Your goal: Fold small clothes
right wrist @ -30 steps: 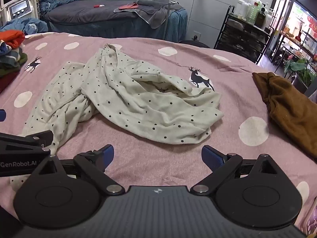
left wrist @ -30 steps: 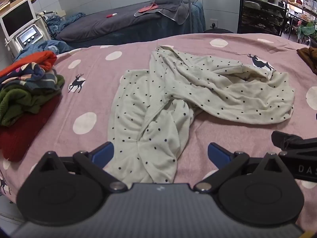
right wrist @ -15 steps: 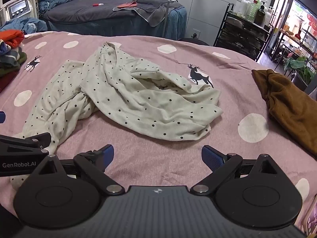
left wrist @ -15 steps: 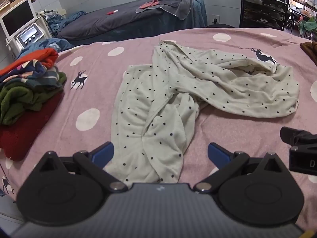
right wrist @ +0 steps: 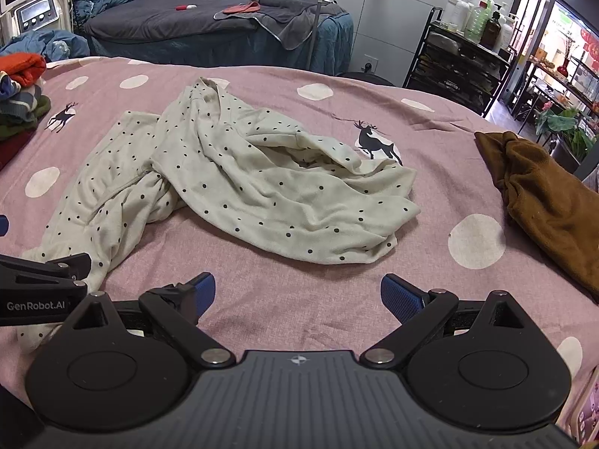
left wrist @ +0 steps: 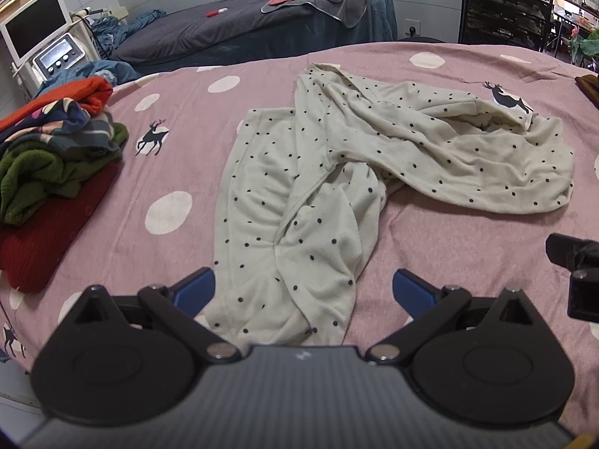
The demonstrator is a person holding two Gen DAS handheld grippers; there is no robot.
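A cream garment with black dots lies crumpled on the pink spotted bedspread; it also shows in the right wrist view. My left gripper is open, its blue fingertips on either side of the garment's near end, just above it. My right gripper is open and empty over bare bedspread, a little short of the garment's right-hand fold. The left gripper's side shows at the left edge of the right wrist view.
A pile of folded clothes in red, green and blue lies at the left. A brown garment lies at the right. Beyond the bed stand a dark massage table, a screen unit and a shelf of bottles.
Both grippers have tilted down slightly and moved a little closer to the garment. The garment has not moved. Both stay open.
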